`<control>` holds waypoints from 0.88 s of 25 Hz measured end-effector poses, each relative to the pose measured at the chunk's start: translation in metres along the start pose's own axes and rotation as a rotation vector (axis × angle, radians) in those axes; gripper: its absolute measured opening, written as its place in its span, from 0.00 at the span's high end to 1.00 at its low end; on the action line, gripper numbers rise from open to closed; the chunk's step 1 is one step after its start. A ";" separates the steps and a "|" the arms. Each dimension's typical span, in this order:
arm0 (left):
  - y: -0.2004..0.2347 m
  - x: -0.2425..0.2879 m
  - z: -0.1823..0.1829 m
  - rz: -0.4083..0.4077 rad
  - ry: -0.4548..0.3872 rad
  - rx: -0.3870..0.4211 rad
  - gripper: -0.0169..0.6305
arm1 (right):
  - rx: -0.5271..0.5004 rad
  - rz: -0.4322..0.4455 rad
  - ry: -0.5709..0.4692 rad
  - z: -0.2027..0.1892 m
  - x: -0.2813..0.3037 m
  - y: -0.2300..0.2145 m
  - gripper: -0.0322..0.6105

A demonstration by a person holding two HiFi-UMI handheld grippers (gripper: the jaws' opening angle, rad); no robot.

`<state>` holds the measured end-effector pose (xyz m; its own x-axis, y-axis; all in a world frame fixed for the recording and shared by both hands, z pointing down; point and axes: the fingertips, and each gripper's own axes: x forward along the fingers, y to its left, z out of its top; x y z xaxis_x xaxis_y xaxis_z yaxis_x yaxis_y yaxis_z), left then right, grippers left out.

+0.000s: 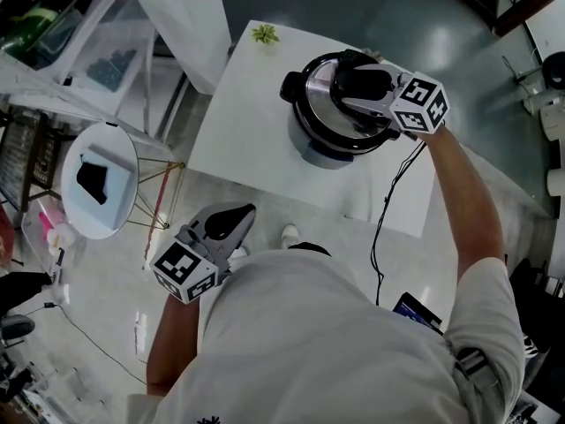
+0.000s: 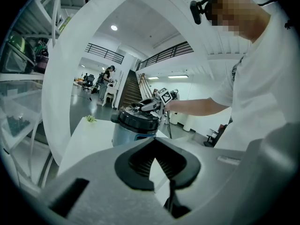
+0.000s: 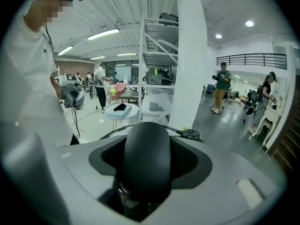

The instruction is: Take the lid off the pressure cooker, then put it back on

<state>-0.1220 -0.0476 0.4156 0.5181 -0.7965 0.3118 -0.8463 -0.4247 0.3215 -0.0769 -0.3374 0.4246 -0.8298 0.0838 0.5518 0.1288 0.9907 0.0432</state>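
One claw works: right claw clamps the handle of the lid, apparently seated on the pressure cooker; left claw idles narrow and empty; next, twist and lift.

It was a big open-plan lab hall: polished grey floor, a staircase and balcony railing, storage racks at ten o'clock of the white desk, people standing about.

White table: pressure cooker, small green sprig.
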 end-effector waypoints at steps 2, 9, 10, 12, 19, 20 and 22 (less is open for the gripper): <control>0.000 0.002 0.001 -0.007 0.002 0.001 0.96 | 0.000 0.001 -0.001 0.000 0.000 0.000 0.50; -0.003 0.008 0.001 -0.033 0.015 0.006 0.96 | -0.001 -0.005 0.000 -0.001 0.000 0.000 0.49; -0.004 0.008 0.001 -0.037 0.018 0.009 0.96 | -0.001 -0.005 0.000 -0.001 0.000 0.000 0.49; -0.005 0.008 0.002 -0.044 0.024 0.014 0.96 | 0.000 -0.011 -0.001 0.000 0.000 0.000 0.49; -0.013 0.010 0.002 -0.086 0.044 0.026 0.96 | 0.038 -0.084 0.000 -0.009 -0.014 -0.004 0.45; -0.015 0.011 0.002 -0.093 0.045 0.029 0.96 | 0.045 -0.097 -0.002 -0.011 -0.018 -0.004 0.45; -0.018 0.012 0.002 -0.107 0.048 0.036 0.96 | 0.059 -0.126 -0.008 -0.016 -0.028 -0.003 0.44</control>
<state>-0.1004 -0.0503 0.4113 0.6101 -0.7248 0.3202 -0.7895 -0.5220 0.3228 -0.0453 -0.3443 0.4221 -0.8419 -0.0411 0.5380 -0.0086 0.9980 0.0627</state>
